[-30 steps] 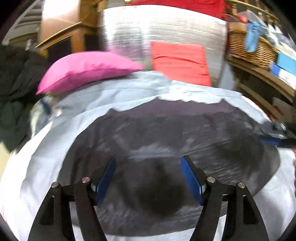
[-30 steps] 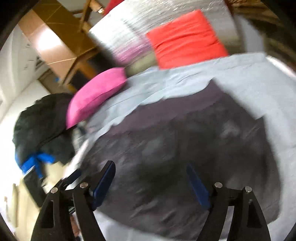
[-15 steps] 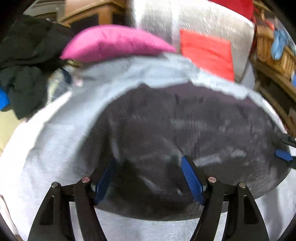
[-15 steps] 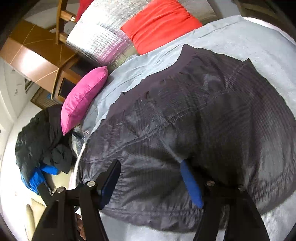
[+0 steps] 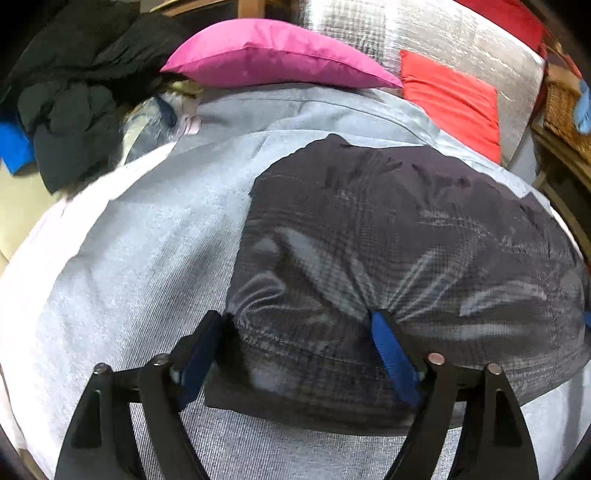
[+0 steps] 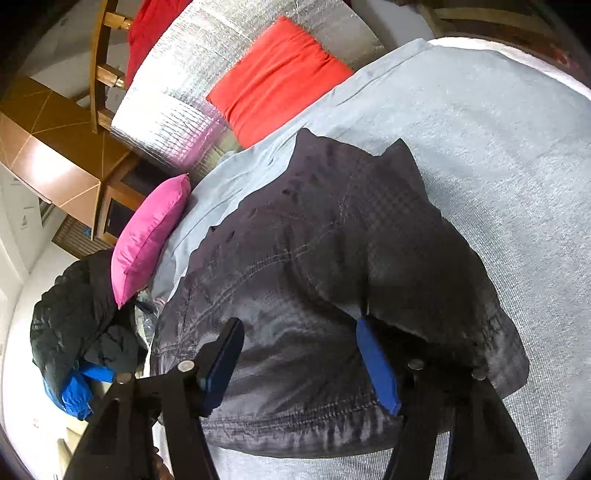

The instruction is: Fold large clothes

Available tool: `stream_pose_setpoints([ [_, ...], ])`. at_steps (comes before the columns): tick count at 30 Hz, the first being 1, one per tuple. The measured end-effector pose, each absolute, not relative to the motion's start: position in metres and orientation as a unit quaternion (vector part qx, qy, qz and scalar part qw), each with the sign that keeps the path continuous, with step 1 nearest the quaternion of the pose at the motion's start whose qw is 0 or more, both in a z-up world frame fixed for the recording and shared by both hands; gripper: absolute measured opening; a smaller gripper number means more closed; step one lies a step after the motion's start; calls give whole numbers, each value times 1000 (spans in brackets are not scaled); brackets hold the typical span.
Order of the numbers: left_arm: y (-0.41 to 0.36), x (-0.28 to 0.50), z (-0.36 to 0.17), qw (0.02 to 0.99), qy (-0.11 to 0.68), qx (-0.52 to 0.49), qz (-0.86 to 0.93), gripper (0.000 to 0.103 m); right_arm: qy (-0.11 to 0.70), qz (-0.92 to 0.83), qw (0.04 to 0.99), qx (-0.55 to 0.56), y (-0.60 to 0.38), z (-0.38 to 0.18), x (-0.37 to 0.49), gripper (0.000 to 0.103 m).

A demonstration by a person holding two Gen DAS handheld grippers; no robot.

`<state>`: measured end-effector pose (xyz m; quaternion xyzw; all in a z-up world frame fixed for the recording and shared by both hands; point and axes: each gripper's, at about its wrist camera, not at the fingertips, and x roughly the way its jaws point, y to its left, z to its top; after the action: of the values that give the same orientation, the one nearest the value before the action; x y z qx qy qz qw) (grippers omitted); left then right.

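Observation:
A dark checked garment (image 5: 388, 229) lies spread on a light grey bed sheet (image 5: 147, 240). My left gripper (image 5: 301, 319) is low over the garment's near left corner. Its jaws are opening, with the cloth lying between them. Its right finger (image 5: 388, 350) digs into the fabric, and creases fan out from it. In the right wrist view the same garment (image 6: 314, 240) fills the middle. My right gripper (image 6: 298, 326) is down on its near hem with jaws closing and cloth between them. A raised fold drapes over its right finger (image 6: 376, 365). Neither pair of pads pinches the cloth.
A pink pillow (image 5: 273, 55), a red cushion (image 5: 454, 99) and a silver quilted panel (image 5: 388, 33) stand at the bed's far end. A pile of dark clothes (image 5: 74, 107) lies at the far left. A wicker basket (image 5: 565, 107) sits on shelves at the right.
Both grippers have sunk closer to the garment. The left one has shifted toward its left edge and spread wider. The right one has rolled, narrowed, and now has a fold over its right finger.

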<state>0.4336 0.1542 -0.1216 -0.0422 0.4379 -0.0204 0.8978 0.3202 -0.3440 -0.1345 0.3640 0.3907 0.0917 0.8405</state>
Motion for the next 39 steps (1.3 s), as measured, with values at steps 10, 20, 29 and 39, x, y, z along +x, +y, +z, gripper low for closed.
stream_pose_setpoints([
  [10, 111, 428, -70, 913, 404, -20, -59, 83, 393, 130, 847, 333, -328, -84, 331, 81],
  [20, 70, 460, -96, 894, 444, 9, -58, 83, 448, 159, 816, 328, -293, -97, 418, 82],
  [29, 65, 461, -103, 892, 448, 32, -61, 84, 461, 129, 810, 340, -291, -125, 430, 82],
  [39, 95, 444, -100, 891, 451, 13, -50, 84, 418, 115, 844, 315, -313, -89, 365, 83],
])
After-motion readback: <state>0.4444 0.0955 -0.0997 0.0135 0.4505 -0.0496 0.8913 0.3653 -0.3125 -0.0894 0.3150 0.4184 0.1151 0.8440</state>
